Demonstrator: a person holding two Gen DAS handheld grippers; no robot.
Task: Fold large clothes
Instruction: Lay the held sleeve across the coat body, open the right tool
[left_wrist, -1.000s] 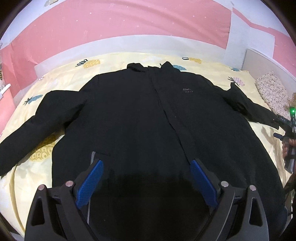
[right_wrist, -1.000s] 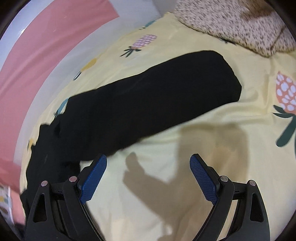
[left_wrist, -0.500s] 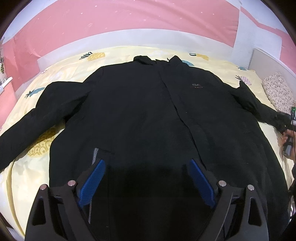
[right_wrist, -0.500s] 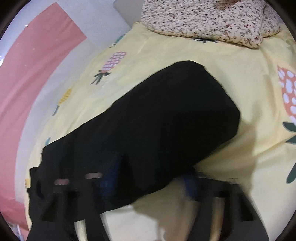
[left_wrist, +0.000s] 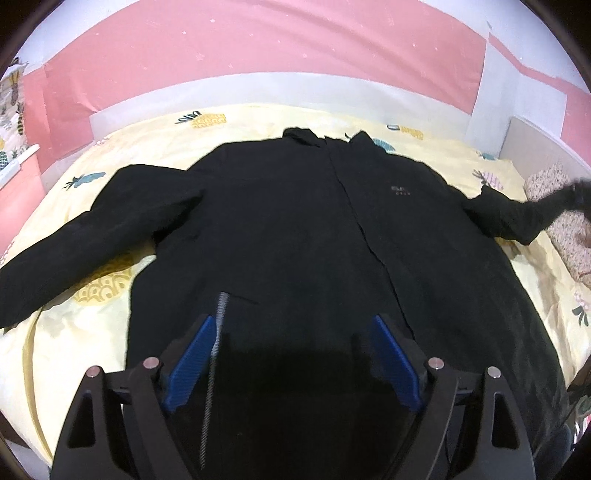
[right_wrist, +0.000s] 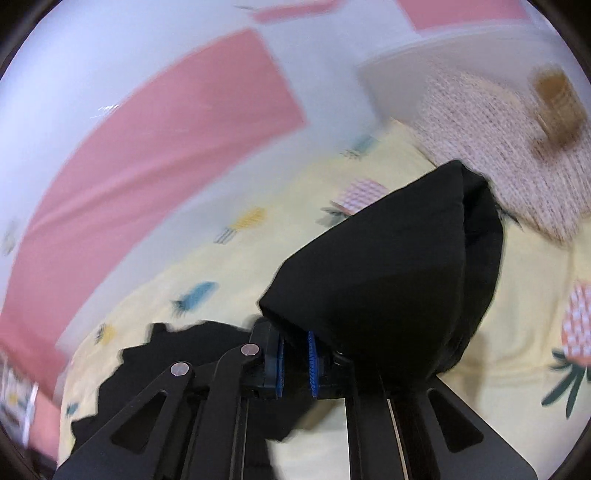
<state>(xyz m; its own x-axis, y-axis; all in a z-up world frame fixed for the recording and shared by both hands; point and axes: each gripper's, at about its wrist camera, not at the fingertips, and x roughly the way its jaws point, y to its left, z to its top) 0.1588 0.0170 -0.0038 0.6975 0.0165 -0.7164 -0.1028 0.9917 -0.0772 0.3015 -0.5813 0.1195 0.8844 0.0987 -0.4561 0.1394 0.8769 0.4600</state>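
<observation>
A large black jacket (left_wrist: 295, 229) lies face up on a yellow pineapple-print bed sheet (left_wrist: 258, 118), collar toward the far wall, left sleeve (left_wrist: 74, 236) stretched flat. My left gripper (left_wrist: 291, 350) hovers above the jacket's lower front; its jaws are closing slowly, still wide apart, pads touching nothing. My right gripper (right_wrist: 295, 363) is shut on the right sleeve (right_wrist: 388, 280), which hangs bunched over its fingers, lifted off the sheet. In the left wrist view that sleeve (left_wrist: 517, 214) rises at the far right.
A pink and white wall (left_wrist: 258, 48) runs behind the bed. A floral speckled pillow (right_wrist: 498, 140) lies at the bed's head by a pale headboard (left_wrist: 543, 144). A brown object (right_wrist: 557, 99) rests on the pillow.
My right gripper went from wide open over the sheet to shut on the right sleeve and lifted it. The left gripper drifted slightly, so the jacket sits a little differently in its view.
</observation>
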